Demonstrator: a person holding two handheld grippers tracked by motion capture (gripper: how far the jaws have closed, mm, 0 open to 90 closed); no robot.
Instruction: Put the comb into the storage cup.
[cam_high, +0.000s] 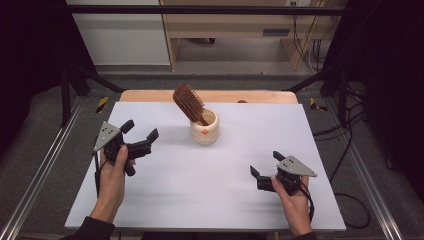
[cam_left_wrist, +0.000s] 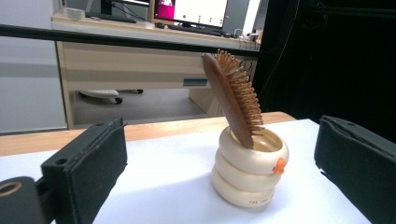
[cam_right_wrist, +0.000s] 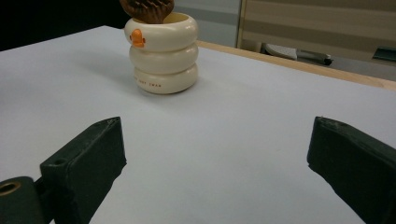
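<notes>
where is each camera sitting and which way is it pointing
High view: above the person's side, looking forward and down on the table; both hands, left gripper, right gripper.
Left gripper view: between its open jaws, facing the cup and hairbrush.
Right gripper view: low, open jaws, facing the same cup.

small orange print low on cream ringed cup (cam_right_wrist: 155, 85), too small to read.
</notes>
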